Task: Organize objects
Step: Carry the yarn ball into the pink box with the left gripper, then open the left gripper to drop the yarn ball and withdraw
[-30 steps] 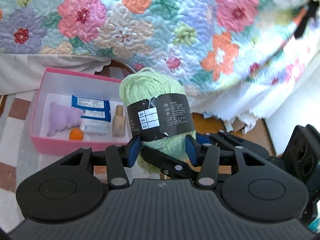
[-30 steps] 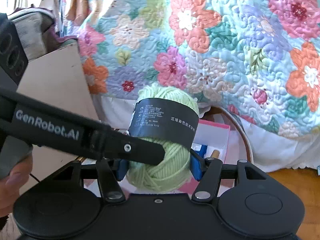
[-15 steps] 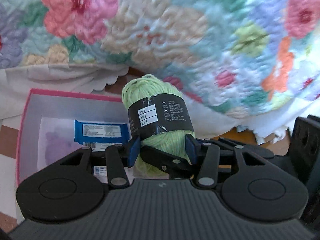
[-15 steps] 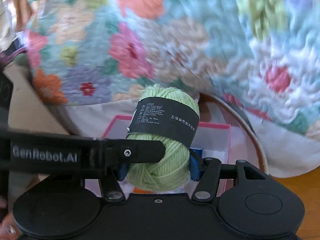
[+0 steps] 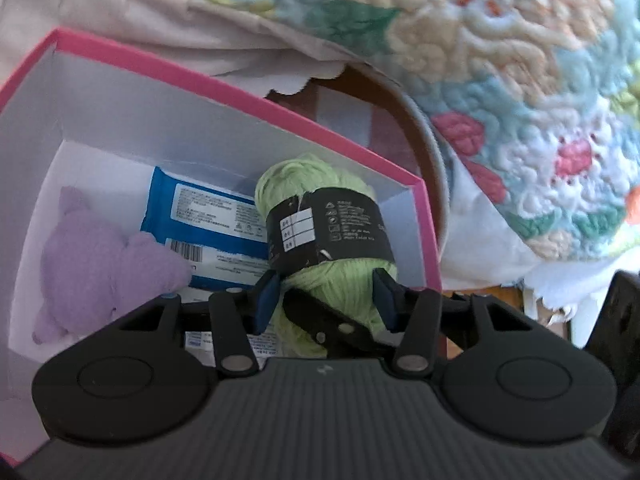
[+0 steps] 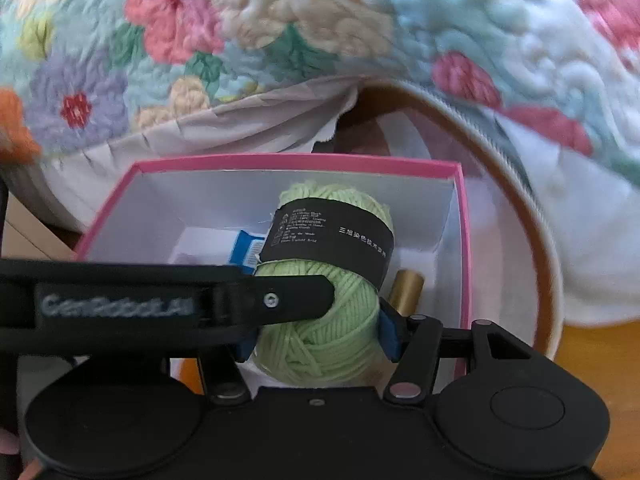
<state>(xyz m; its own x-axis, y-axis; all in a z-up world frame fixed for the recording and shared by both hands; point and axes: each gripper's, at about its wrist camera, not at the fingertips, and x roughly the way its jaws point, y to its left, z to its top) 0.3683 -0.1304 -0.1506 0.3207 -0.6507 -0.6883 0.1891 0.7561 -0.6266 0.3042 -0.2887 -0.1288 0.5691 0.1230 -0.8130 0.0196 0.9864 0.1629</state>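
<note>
A light green yarn ball (image 5: 320, 208) with a black paper band is held by both grippers at once. My left gripper (image 5: 326, 294) is shut on its lower part, and my right gripper (image 6: 316, 332) is shut on it from the other side. The ball (image 6: 332, 320) hangs inside the open pink box (image 5: 224, 80), near its right wall (image 6: 464, 240). The left gripper's finger (image 6: 296, 300) crosses the right wrist view in front of the yarn.
In the box lie a purple plush toy (image 5: 104, 268), blue wipe packs (image 5: 200, 208) and a gold-capped bottle (image 6: 406, 286). A floral quilt (image 5: 500, 60) hangs over the bed behind the box. A round rug edge (image 6: 532, 208) curves to the right.
Both grippers have carried the yarn ball forward and down, from above the floor in front of the box to inside it. The box now fills much more of both views.
</note>
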